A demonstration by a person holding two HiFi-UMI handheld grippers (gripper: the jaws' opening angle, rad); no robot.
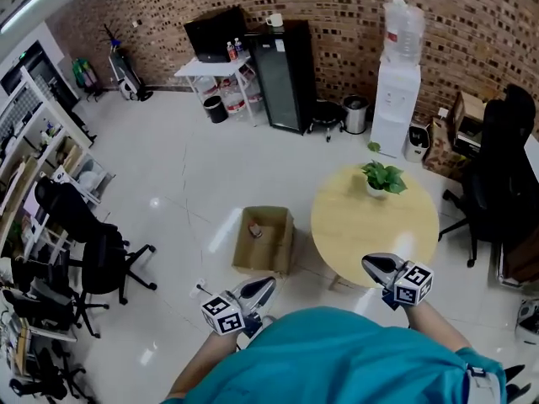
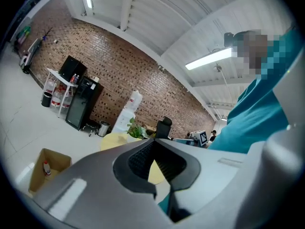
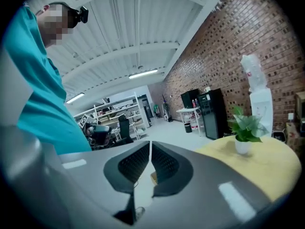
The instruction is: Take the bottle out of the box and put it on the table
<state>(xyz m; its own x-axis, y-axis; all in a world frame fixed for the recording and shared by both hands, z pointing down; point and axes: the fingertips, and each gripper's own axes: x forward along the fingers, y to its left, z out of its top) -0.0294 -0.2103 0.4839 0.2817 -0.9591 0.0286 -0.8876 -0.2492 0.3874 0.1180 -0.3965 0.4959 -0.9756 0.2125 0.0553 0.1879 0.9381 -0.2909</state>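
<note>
Cardboard box (image 1: 264, 241) on floor ahead of left gripper (image 1: 266, 285); bottle (image 1: 255, 231) inside. Right gripper (image 1: 371, 264) at near edge of surface (image 1: 375, 225). Both jaws closed, empty. Open jaws before reaching in, grip bottle mid-body, lift clear of walls.

shirt (image 1: 337, 360): teal | left gripper (image 1: 268, 284), right gripper (image 1: 368, 262): grey shells, black ribbed jaws | marker cubes (image 1: 221, 315): black-white squares

Small red-capped bottle (image 1: 255, 230) inside open brown cardboard box (image 1: 283, 249), just beside round pale yellow table (image 1: 375, 230).
</note>
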